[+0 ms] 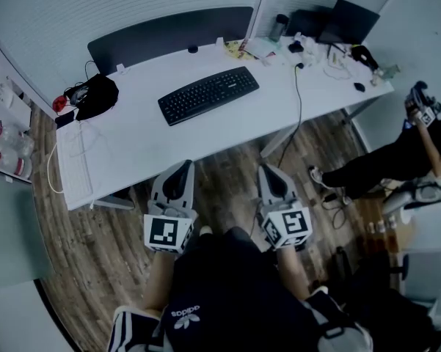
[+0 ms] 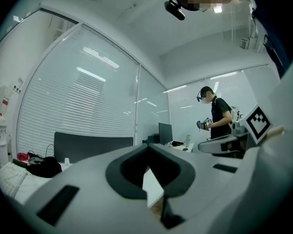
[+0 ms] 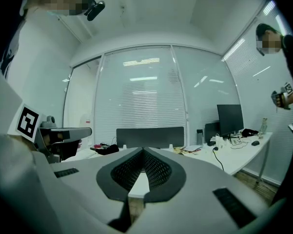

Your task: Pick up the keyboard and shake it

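Item: one black rectangular plastic keyboard [image 1: 208, 94] is lying mid-desk on one long white desk [image 1: 139, 141], unobstructed. One black fabric bundle [image 1: 95, 96] is sitting far left. The left gripper [image 1: 182, 167] and right gripper [image 1: 268, 171] are hovering nearside, jaws pressed together, gripping nothing.

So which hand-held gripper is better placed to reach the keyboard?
Probably the left hand-held gripper: it lines up with the left half of the keyboard, while the right hand-held gripper sits past its right end. Both are shut, short of the table.

Left gripper [image 1: 179, 184], right gripper [image 1: 272, 183]: fingers shut, empty.
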Demonstrator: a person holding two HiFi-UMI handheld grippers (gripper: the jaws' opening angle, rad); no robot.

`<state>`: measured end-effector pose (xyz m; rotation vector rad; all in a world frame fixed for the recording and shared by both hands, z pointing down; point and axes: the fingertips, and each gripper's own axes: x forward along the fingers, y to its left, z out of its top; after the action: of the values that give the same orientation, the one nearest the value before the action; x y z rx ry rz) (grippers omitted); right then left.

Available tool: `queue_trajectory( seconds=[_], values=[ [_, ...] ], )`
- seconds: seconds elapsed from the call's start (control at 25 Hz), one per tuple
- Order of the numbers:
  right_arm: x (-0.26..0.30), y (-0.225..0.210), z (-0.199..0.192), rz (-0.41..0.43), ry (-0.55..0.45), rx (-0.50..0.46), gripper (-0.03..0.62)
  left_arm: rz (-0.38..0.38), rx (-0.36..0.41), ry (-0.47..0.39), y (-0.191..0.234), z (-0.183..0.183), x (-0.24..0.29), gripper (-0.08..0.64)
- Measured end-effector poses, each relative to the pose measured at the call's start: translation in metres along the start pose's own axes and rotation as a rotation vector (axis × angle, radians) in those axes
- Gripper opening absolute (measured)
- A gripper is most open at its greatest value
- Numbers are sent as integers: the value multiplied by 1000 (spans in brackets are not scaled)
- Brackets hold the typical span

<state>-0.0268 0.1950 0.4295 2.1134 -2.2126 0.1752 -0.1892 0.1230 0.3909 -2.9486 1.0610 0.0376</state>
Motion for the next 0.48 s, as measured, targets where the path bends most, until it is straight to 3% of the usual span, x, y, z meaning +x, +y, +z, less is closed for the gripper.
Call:
queue_trajectory(
  seconds=[0.2,0.48],
  values=[
    [21,-2,-1,16,17,-4,5,-3,2,12,7,-10,14,3],
    [56,-35,-3,42,22,9,4,68,-23,8,17,-15,53,3]
  ],
)
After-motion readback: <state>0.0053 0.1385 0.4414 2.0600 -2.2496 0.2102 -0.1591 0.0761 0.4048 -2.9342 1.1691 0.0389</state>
